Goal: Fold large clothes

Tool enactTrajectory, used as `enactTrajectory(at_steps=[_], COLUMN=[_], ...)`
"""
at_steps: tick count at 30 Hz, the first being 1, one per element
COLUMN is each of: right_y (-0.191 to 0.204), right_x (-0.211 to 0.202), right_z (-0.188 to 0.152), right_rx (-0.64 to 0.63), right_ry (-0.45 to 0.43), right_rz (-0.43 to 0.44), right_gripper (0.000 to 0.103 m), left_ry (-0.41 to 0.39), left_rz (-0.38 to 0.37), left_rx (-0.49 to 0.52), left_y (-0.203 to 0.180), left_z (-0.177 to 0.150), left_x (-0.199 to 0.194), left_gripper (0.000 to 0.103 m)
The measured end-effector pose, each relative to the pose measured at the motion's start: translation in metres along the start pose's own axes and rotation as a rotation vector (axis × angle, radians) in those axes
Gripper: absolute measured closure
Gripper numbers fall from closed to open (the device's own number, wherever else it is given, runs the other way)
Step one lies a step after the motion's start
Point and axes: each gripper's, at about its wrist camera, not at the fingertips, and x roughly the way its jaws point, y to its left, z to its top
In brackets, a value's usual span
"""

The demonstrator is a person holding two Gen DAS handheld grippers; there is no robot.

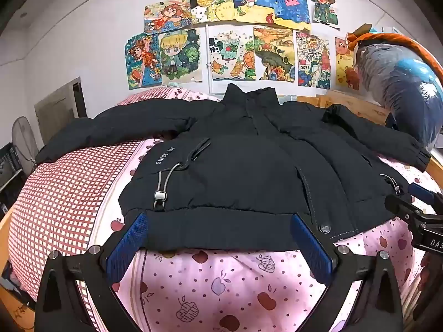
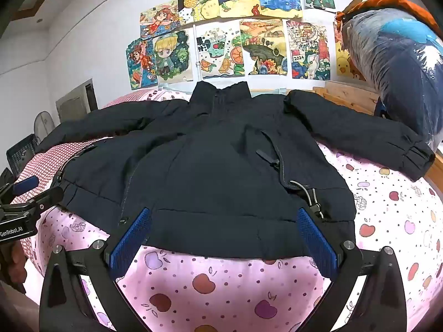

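A dark jacket (image 1: pixel 235 171) lies spread flat on the bed (image 1: pixel 216 285); both the left gripper (image 1: pixel 218 238) and right gripper (image 2: pixel 224 235) hover at its hem, jaws wide open.

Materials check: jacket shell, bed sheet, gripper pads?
Jacket: looks like matte black woven synthetic over padding; puffy, soft creases, no shine. Bed sheet: likely printed cotton or blend; flat pink, apple pattern. Left gripper pads: blue, fine grid texture, probably rubber. Right gripper looks the same.
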Motion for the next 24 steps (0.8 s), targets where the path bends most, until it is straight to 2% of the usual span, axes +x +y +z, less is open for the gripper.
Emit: enactTrajectory(at_steps=[24], right_y=[-0.0005], right_x=[-0.0013], right_z=[-0.0028], right_rx=[0.000], right_ry=[-0.003], right_rz=[0.000], right_gripper=[0.001], left_ry=[-0.003], left_rz=[-0.008], left_rx=[-0.017], left_y=[0.0056], left_z=[0.0034], left_x=[-0.0002], left_gripper=[0.000])
